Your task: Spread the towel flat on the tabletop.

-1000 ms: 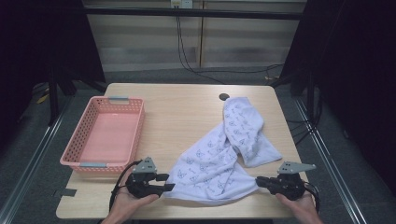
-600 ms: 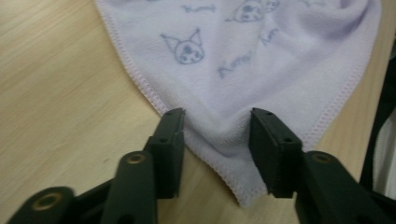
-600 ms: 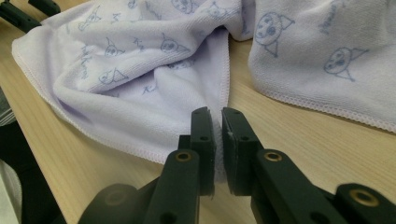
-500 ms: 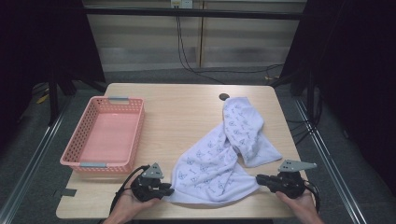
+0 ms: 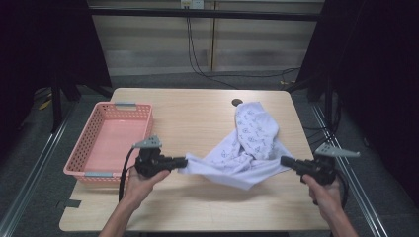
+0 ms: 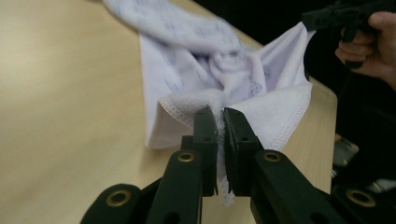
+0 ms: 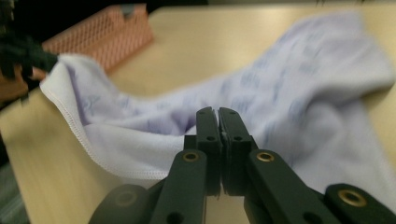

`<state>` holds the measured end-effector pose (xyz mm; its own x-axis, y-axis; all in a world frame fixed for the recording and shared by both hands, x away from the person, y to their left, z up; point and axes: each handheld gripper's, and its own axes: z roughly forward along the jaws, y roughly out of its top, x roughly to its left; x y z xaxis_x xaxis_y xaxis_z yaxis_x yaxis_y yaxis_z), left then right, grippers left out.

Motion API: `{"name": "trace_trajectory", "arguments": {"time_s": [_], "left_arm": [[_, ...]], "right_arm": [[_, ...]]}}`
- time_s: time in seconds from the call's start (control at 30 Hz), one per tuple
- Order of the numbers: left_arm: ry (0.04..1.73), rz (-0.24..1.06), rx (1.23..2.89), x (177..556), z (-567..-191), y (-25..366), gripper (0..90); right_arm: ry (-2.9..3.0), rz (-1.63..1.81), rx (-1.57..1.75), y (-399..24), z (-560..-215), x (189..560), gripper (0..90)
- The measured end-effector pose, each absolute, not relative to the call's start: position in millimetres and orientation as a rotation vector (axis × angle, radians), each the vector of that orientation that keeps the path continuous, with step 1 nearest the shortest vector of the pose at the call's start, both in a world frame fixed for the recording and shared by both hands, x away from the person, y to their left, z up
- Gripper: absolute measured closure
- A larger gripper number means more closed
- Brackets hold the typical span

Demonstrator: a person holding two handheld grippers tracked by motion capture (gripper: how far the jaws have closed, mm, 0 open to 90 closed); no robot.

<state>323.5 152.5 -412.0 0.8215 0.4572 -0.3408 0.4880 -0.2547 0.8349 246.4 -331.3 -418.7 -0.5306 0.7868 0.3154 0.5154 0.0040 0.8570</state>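
Left gripper [image 5: 184, 161] just closed, clamped on near-left corner of white patterned towel [image 5: 247, 143]; right gripper [image 5: 285, 161] pinched shut on its near-right corner. Towel stretched between, far end draped on table [image 5: 197, 113]. Beyond, at left: pink basket [image 5: 94, 133].

No readable text, label or number anywhere here.

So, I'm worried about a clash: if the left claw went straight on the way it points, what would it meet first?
Likely the white towel it is already shut on; beyond that, probably the right claw facing it across the cloth, though depth is unclear.
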Motion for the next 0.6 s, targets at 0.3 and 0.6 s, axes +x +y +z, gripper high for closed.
{"name": "trace_trajectory", "arguments": {"time_s": [0.3, 0.6], "left_arm": [[0.744, 0.111, 1.732, 375, -340, 154, 84.9], [0.716, 0.231, 1.601, 400, -273, 157, 85.2]], "right_arm": [[1.827, 1.532, 1.282, -343, -326, 310, 88.1], [1.645, 1.467, 1.277, -334, -247, 370, 88.7]]}}
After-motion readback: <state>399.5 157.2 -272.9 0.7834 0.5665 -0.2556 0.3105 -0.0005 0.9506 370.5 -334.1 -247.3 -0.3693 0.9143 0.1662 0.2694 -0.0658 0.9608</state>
